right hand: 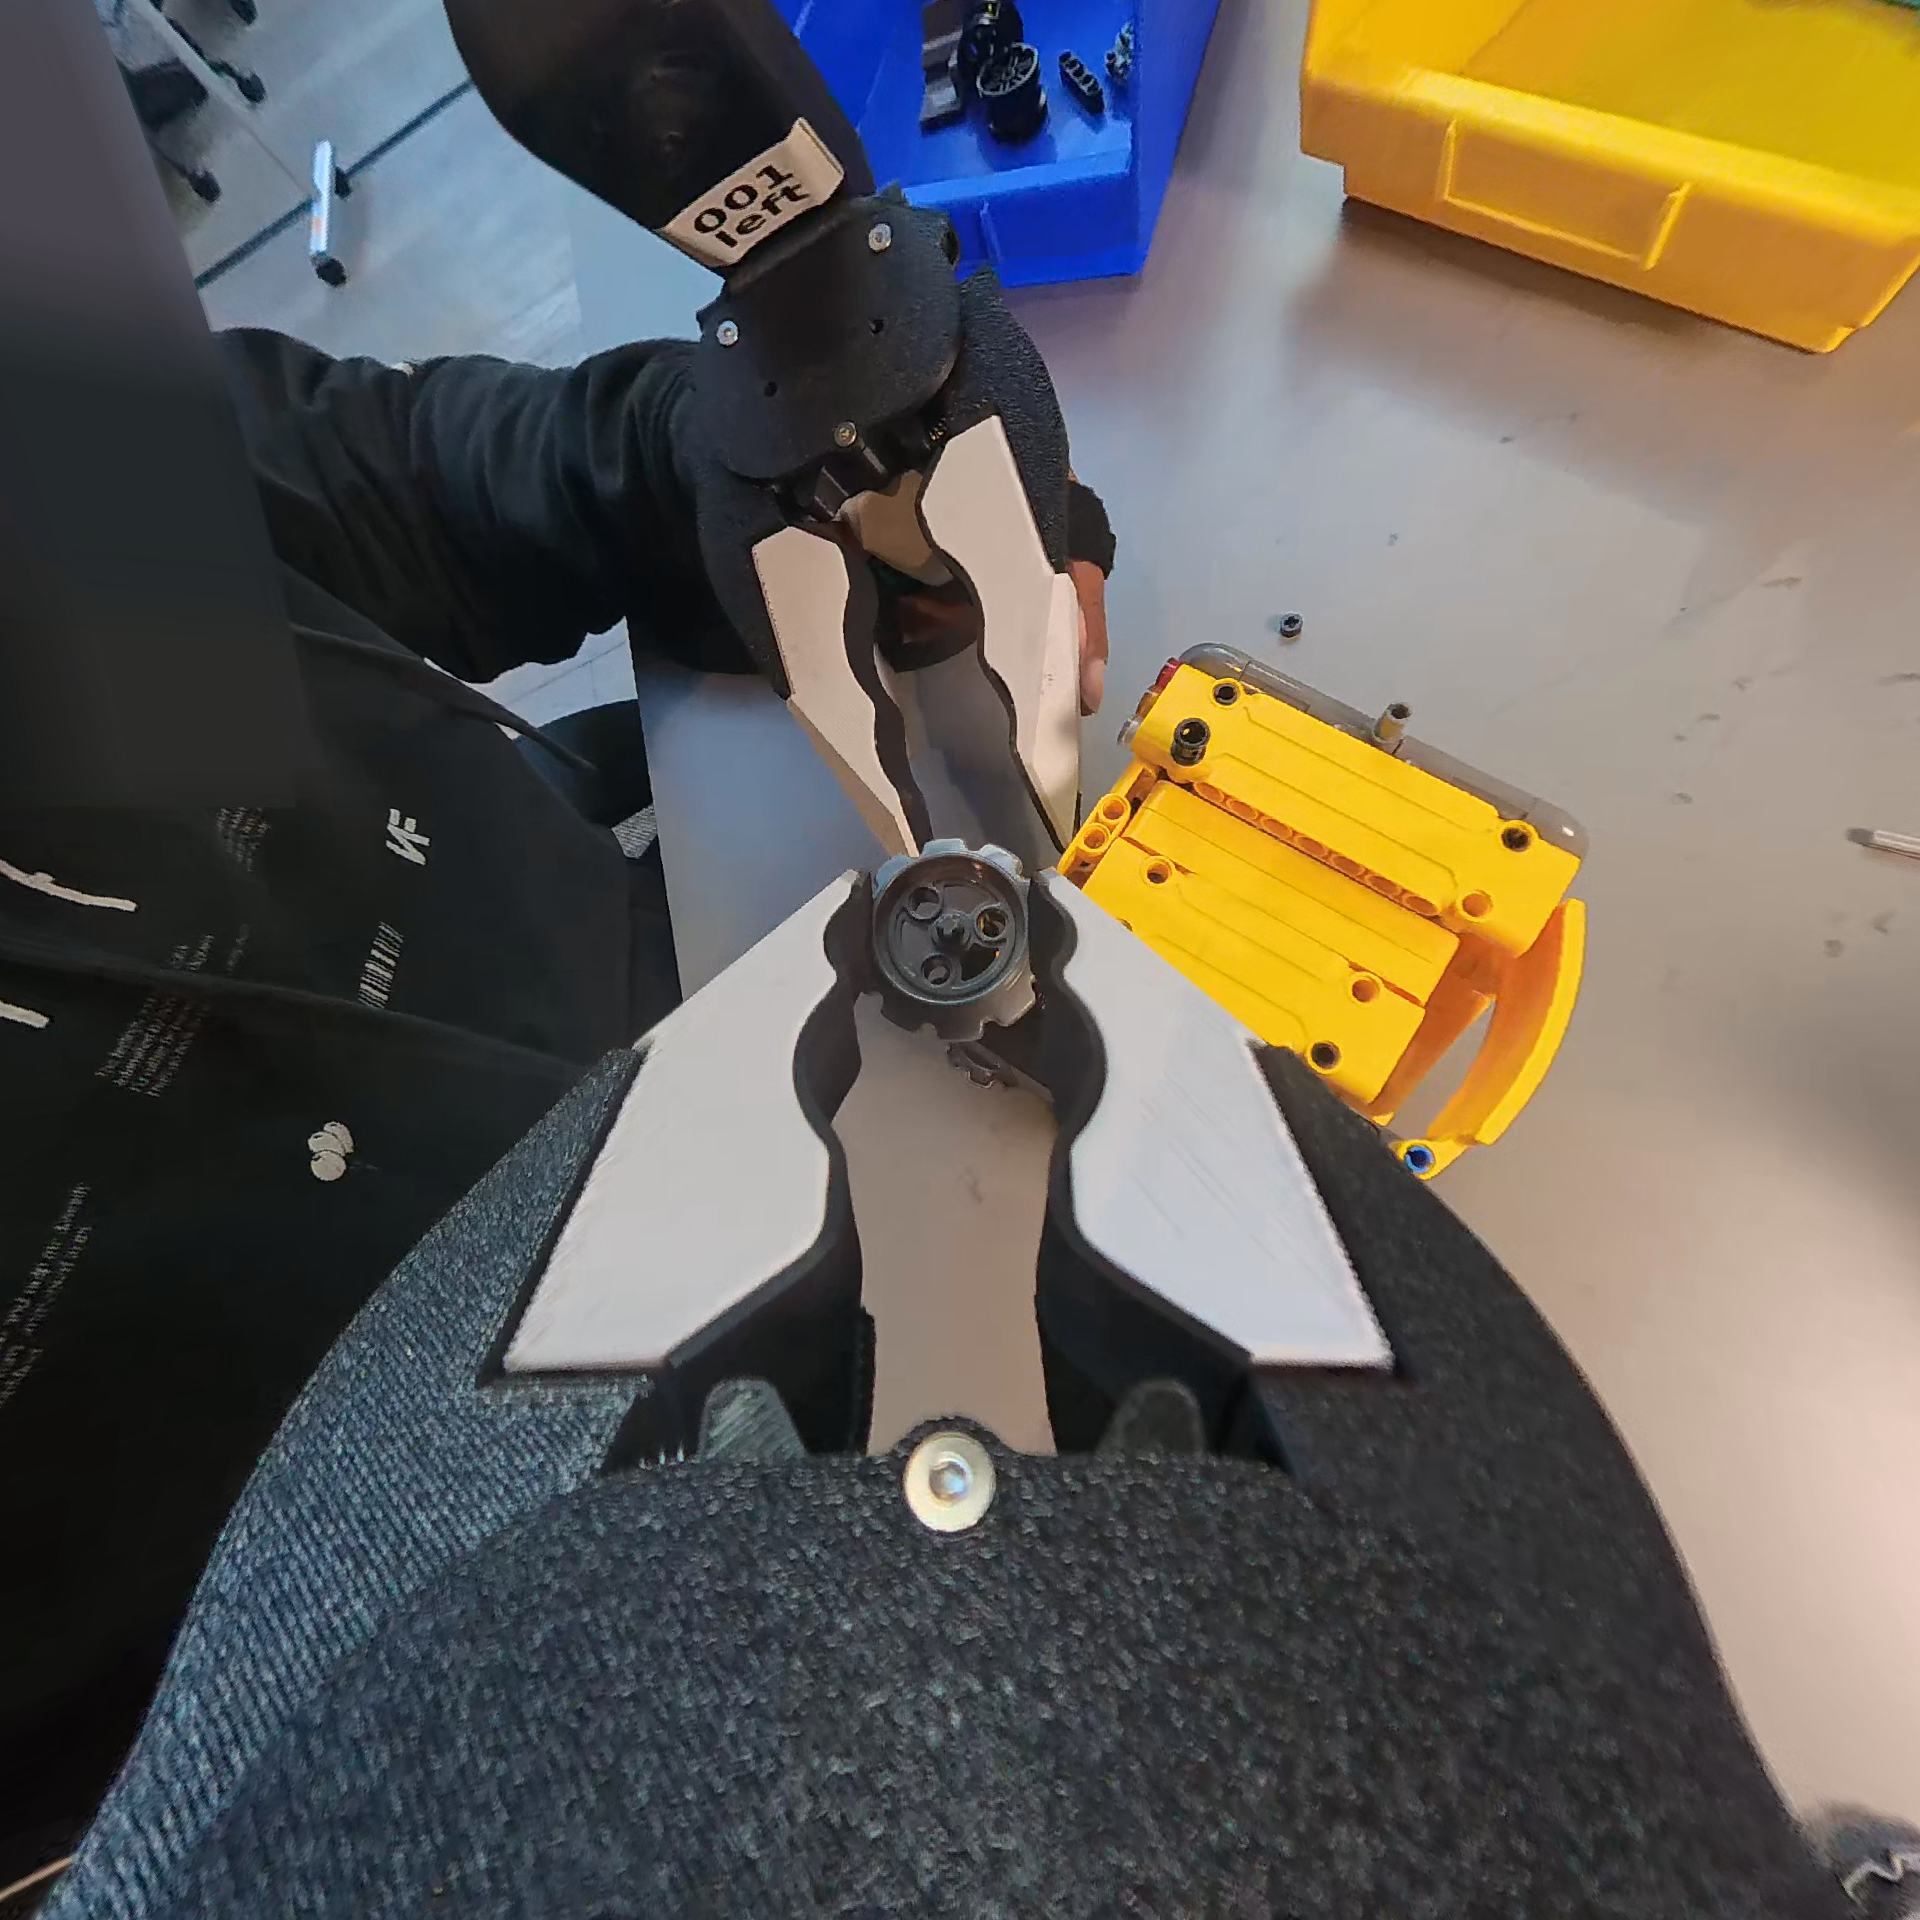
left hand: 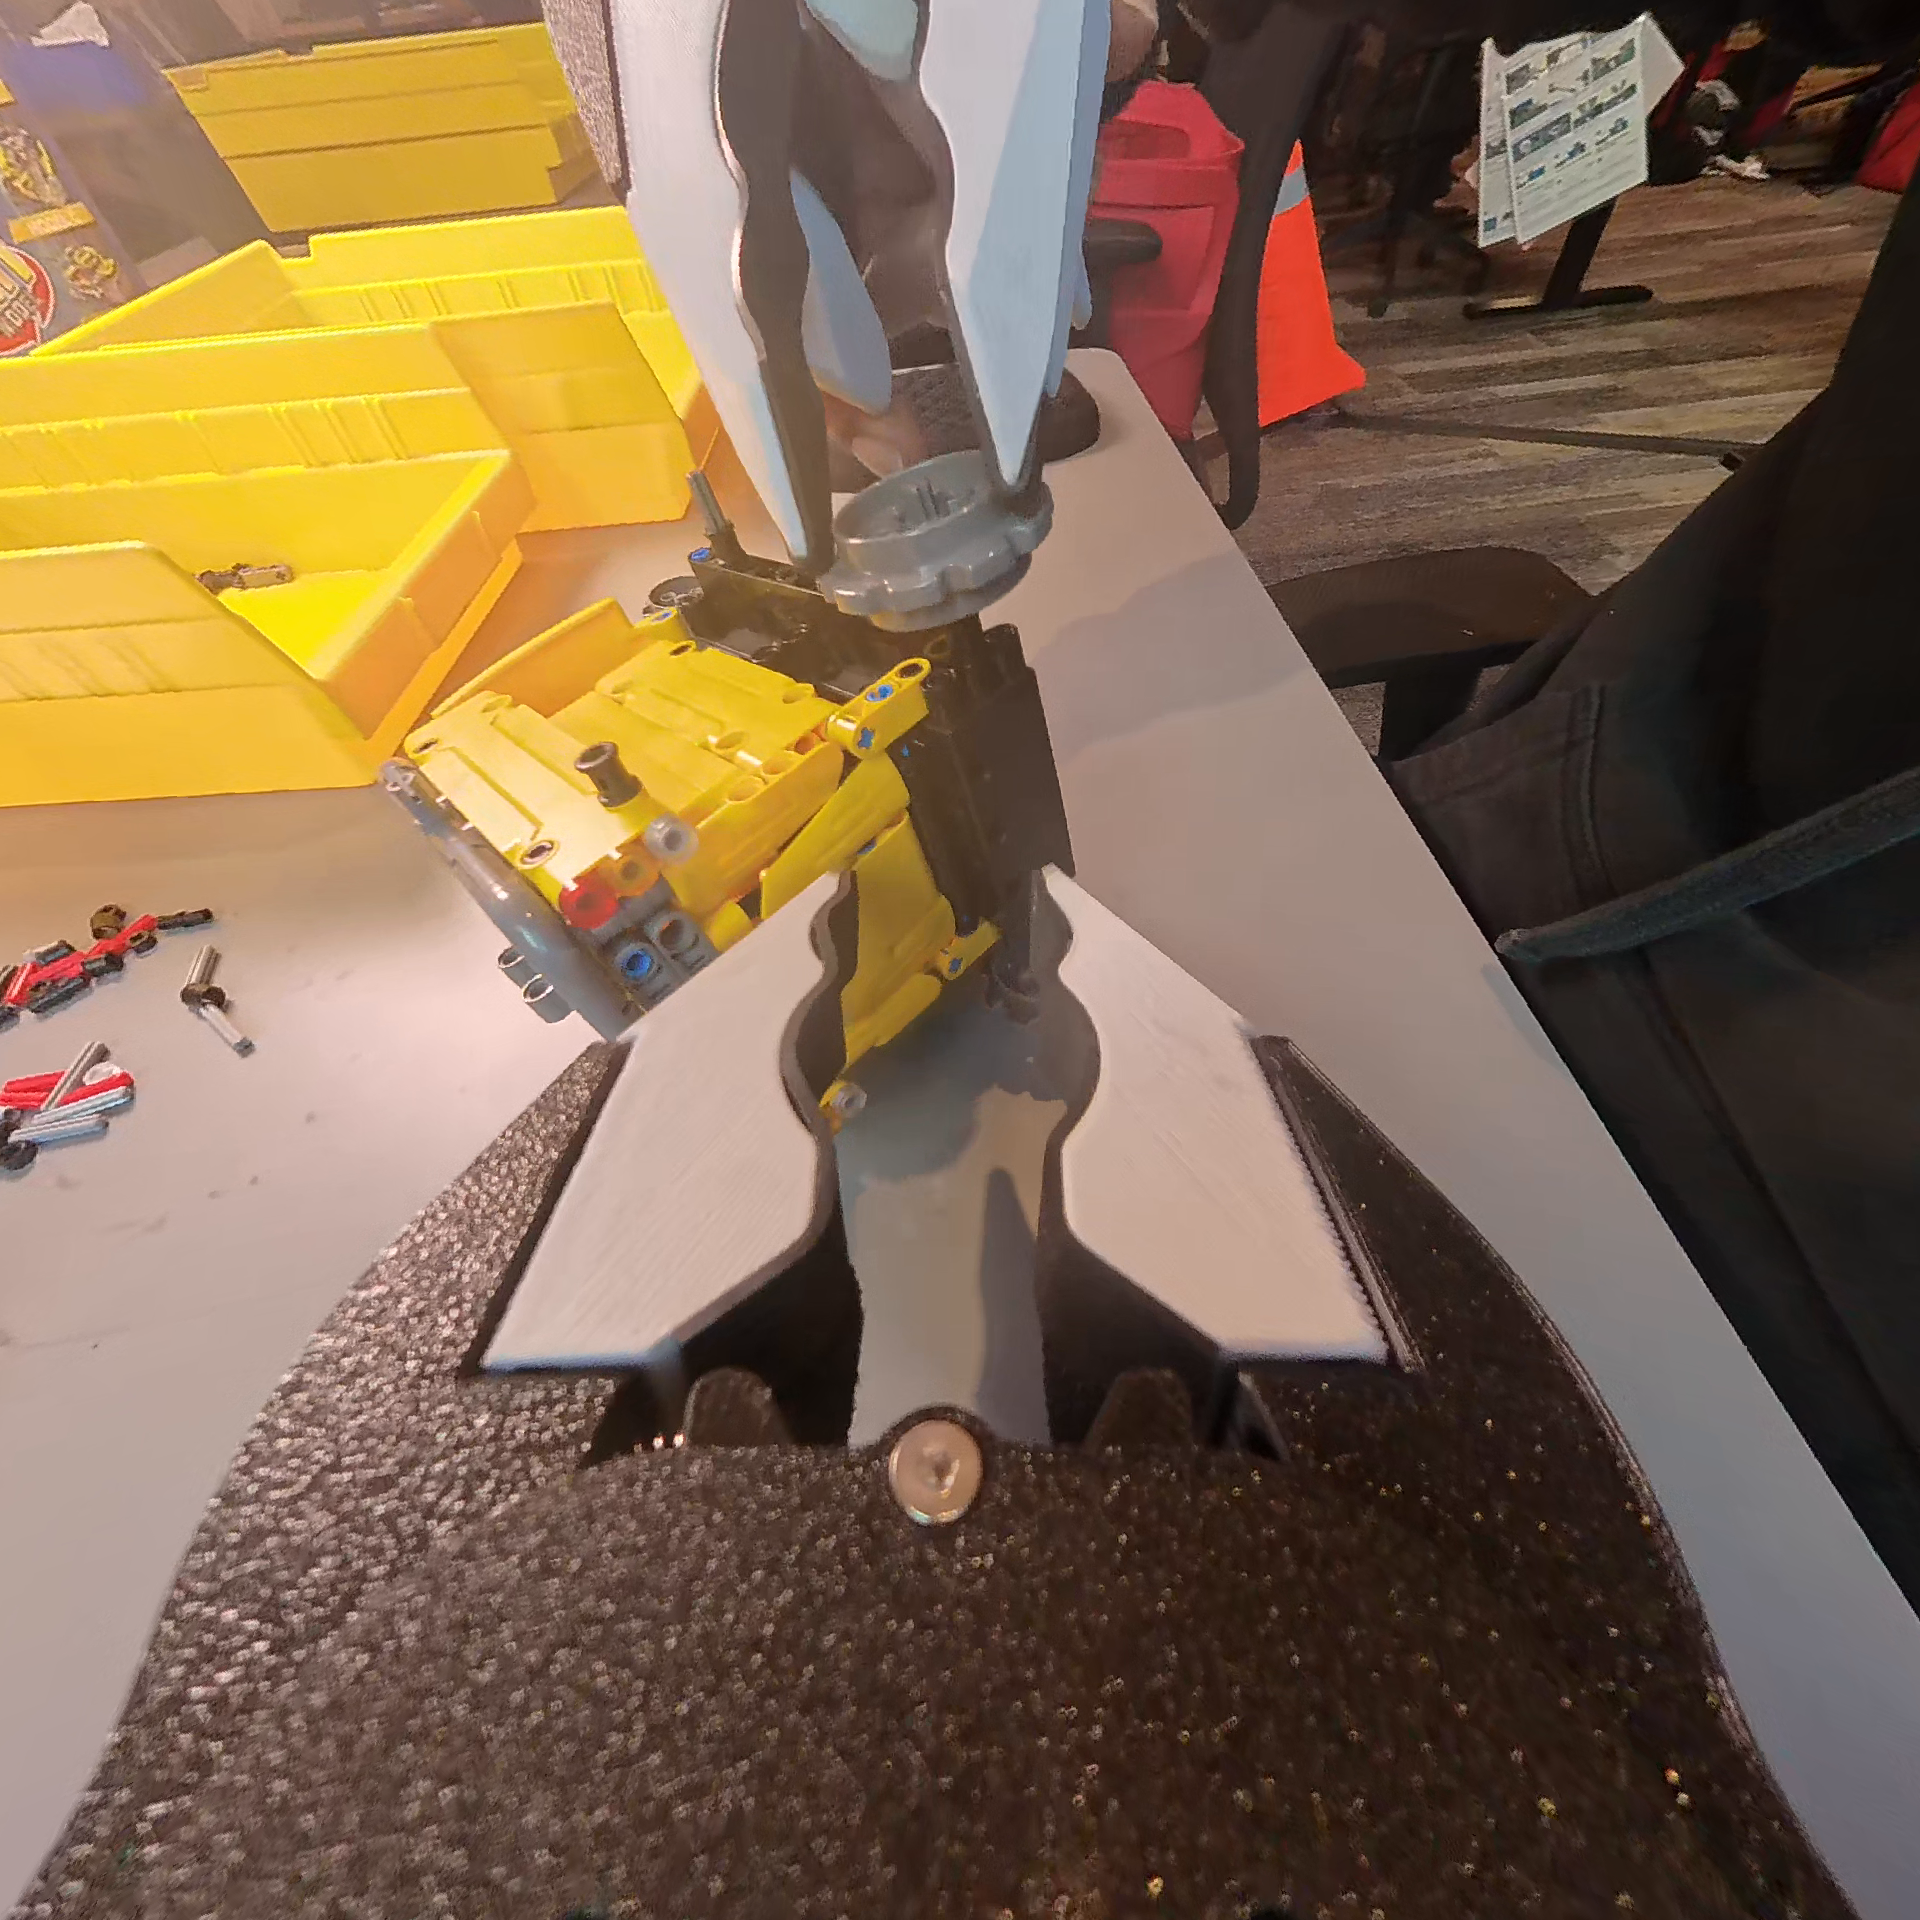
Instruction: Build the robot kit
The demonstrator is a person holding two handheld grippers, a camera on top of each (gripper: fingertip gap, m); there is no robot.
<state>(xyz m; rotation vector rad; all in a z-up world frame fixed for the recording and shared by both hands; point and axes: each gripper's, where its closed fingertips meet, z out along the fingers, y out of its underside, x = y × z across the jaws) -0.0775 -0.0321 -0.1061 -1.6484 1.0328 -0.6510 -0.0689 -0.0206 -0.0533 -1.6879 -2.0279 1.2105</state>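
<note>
A yellow and black brick model [left hand: 665, 758] lies on the grey table [left hand: 1195, 727]. It also shows in the right wrist view [right hand: 1320, 883]. My left gripper [left hand: 945, 894] is shut on the model's near end, with yellow and black parts between its fingers. It enters the right wrist view from above [right hand: 982, 831]. My right gripper [right hand: 951, 894] is shut on a grey wheel hub [right hand: 951, 951] and holds it against the model's black end. In the left wrist view the right gripper [left hand: 920, 520] comes down from above with the hub [left hand: 935, 545] in its tips.
Yellow bins [left hand: 312, 468] stand at the back left, and one shows in the right wrist view [right hand: 1610, 156] beside a blue tray [right hand: 1039, 177] of dark parts. Loose pins and axles [left hand: 83, 966] lie at the left. The table edge [left hand: 1455, 935] runs close on the right. A person's black sleeve [right hand: 468, 488] is behind. The grippers' ends are close to 6 centimeters from one another.
</note>
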